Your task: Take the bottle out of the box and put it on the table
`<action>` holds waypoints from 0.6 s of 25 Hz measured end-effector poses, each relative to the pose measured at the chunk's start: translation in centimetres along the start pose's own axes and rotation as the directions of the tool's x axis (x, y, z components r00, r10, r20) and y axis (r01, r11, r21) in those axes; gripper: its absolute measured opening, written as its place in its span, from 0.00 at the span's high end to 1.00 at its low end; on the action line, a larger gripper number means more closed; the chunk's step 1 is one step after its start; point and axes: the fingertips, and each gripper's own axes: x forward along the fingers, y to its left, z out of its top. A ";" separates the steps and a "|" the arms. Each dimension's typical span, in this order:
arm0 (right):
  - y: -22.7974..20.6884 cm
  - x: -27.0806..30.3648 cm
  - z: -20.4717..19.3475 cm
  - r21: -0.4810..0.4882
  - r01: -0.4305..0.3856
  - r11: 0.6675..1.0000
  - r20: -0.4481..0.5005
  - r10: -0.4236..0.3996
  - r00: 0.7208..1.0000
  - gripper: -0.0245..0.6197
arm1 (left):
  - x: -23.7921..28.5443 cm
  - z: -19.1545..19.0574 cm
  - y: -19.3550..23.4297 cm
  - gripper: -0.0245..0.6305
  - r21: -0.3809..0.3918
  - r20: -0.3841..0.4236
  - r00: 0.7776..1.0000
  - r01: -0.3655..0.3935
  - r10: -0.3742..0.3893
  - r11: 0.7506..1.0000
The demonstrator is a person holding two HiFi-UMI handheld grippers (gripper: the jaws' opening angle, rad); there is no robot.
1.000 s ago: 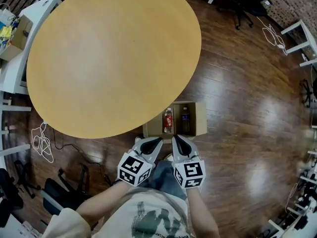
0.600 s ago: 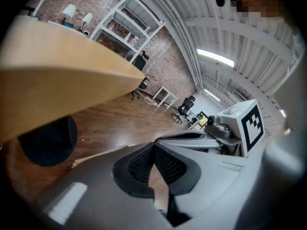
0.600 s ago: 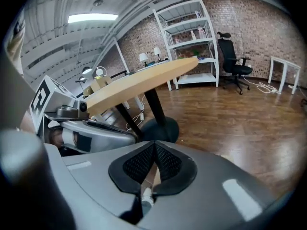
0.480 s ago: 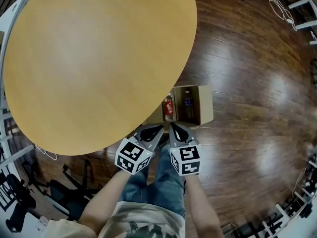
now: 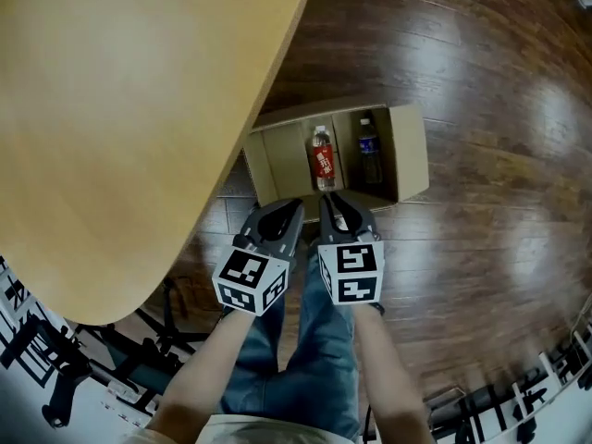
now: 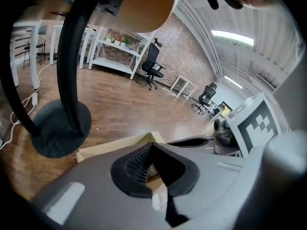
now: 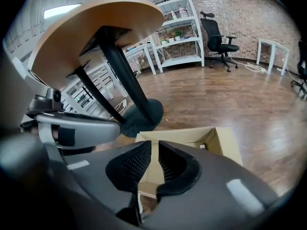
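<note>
Left gripper is seen clenched, empty. Right gripper jaws are opening, nothing between. Red-labelled bottle and dark bottle are seen inside box.

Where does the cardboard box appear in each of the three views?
Head view: the cardboard box lies on the floor at upper centre, beside the table's edge.
Left gripper view: lower centre; only a strip of the box shows above the jaws.
Right gripper view: lower centre to right, the box opens just beyond the jaws.
Shared landmark: the round table, seen from below in both gripper views.
</note>
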 end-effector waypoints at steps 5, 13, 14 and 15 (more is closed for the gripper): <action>-2.9 3.6 -3.2 0.039 0.011 0.999 -0.006 -0.011 1.000 0.87 | 4.2 -3.4 1.3 0.96 0.021 -0.041 0.999 0.000 0.000 1.000; -5.0 9.7 -7.5 0.049 -0.013 0.999 -0.026 0.015 1.000 0.80 | 8.0 -8.5 3.2 0.96 0.026 -0.099 0.995 0.024 -0.022 0.999; -5.2 10.5 -8.1 0.047 -0.017 0.999 -0.032 0.018 0.999 0.80 | 8.5 -9.2 3.6 0.96 0.039 -0.108 0.994 0.026 -0.022 0.999; -5.5 11.4 -8.6 0.047 -0.021 0.999 -0.041 0.023 0.999 0.78 | 9.0 -9.9 4.1 0.96 0.051 -0.116 0.993 0.025 -0.018 0.998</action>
